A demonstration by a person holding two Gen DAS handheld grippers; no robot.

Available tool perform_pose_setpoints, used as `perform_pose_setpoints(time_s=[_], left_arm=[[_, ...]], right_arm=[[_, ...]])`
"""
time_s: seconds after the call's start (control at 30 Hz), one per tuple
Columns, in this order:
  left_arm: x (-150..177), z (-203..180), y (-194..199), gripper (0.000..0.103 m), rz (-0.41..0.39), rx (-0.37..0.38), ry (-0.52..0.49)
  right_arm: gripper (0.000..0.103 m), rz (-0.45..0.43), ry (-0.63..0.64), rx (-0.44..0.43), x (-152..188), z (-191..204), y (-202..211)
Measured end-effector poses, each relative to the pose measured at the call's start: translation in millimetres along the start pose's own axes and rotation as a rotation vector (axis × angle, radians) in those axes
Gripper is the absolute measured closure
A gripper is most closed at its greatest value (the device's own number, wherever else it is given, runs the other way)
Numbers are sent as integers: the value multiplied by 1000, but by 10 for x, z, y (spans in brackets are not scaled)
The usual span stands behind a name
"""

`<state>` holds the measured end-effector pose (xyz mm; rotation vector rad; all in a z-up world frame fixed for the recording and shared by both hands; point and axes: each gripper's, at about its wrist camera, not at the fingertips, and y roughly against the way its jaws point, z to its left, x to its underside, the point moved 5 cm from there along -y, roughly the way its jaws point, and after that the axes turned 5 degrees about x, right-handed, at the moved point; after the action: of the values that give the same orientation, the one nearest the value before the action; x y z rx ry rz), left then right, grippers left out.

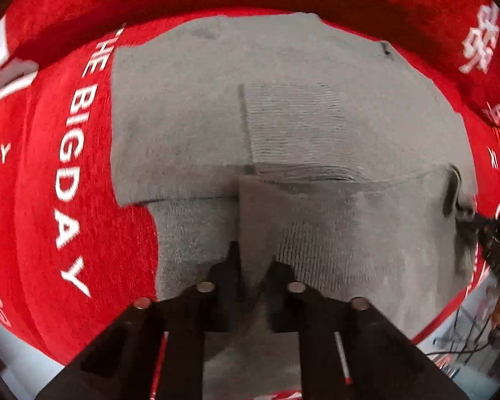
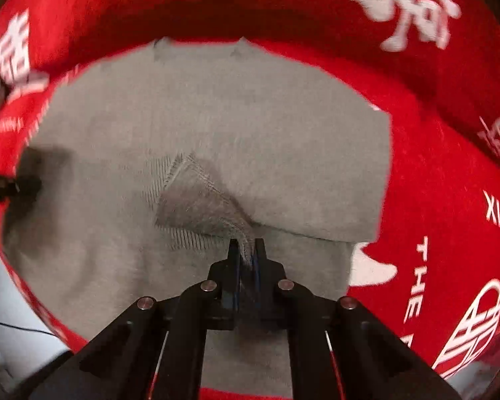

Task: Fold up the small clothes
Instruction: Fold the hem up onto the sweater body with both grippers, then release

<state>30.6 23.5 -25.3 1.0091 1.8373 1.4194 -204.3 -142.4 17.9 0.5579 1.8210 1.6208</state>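
Now both tools [image 1: 250, 256] [image 2: 246, 250] on grey garment [image 1: 300, 126] [image 2: 233, 116]

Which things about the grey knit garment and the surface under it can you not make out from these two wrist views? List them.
- Grey garment: near edge hidden by the left gripper in the left wrist view.
- Its type: unclear, folded layers overlap in both views.
- Red printed cloth: lettering cut off by the frame edge, blurred.
- Fabric inside the right gripper: covered by the fingers.
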Motion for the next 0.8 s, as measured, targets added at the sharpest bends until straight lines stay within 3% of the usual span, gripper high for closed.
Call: perform_pose_setpoints(time_s=[0.23,0.43,0.57,0.8], left_arm=[[-160,-125,696,95,-146,80,-32],[-737,-160,1090,95,-274,71,-67],[-1169,-76,926,95,-300,29,-43],[-1573,155,115,95,-236,-67,35]], right_arm=[[96,-126,-128,-99,-398,-333,548],[96,-175,-164,-137,-976,-512,594],[96,-127,-204,-161,-1265,-612,197],[96,-10,-320,-194,-1399,-785,-745]])
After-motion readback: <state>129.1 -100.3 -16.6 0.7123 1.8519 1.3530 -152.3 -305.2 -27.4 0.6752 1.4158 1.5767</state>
